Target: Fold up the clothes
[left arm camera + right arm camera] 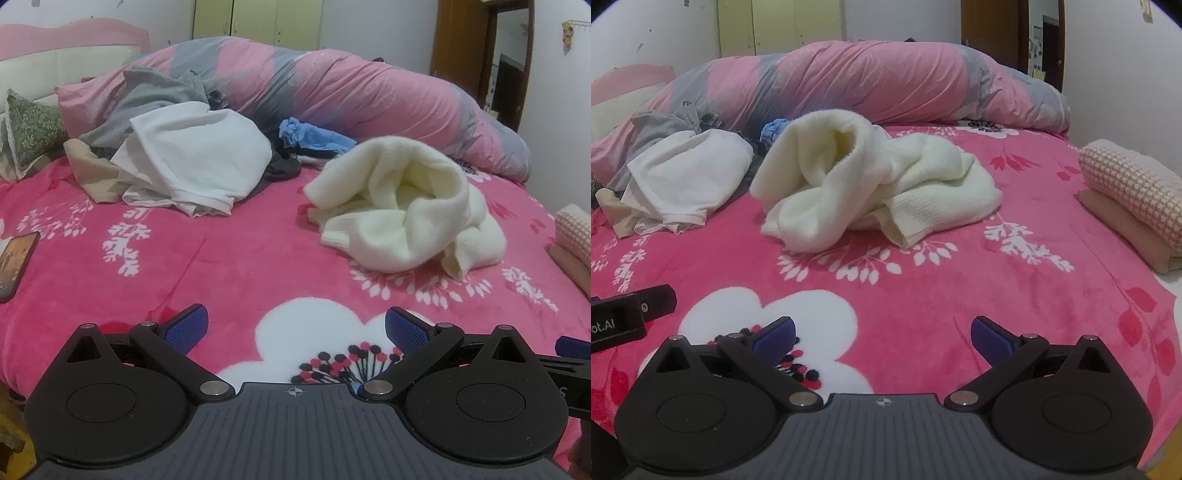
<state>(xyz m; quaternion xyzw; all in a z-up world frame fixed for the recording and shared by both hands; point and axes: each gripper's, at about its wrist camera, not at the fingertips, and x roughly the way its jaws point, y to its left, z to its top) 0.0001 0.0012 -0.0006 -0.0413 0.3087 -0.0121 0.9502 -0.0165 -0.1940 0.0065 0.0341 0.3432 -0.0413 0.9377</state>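
A cream knitted sweater point(871, 181) lies crumpled on the pink flowered bed cover point(1015, 295), well ahead of the right tool point(882, 338) and ahead and to the right of the left tool point(295, 328). It is bunched into soft rolls, with one thick fold standing up at the back like an open tube and a ribbed hem edge hanging down at the front, turned toward the tools. The fabric looks fuzzy and thick, pale yellow inside the folds. Both tools hover low over the cover with their blue-padded fingers spread wide and nothing between them; neither touches the sweater. Further ahead and to the left of the left tool sits a loose pile of other clothes: a white garment point(195, 162) on top, a grey one point(147, 99) behind it, a beige piece point(92, 173) at its left edge and a blue item point(314, 138) to its right. Behind everything a pink and grey duvet point(351, 96) is rolled along the far side of the bed. To the right of the right tool a folded checked garment point(1134, 188) rests on a folded pinkish one point(1123, 232). A phone point(16, 258) lies far left of the left tool
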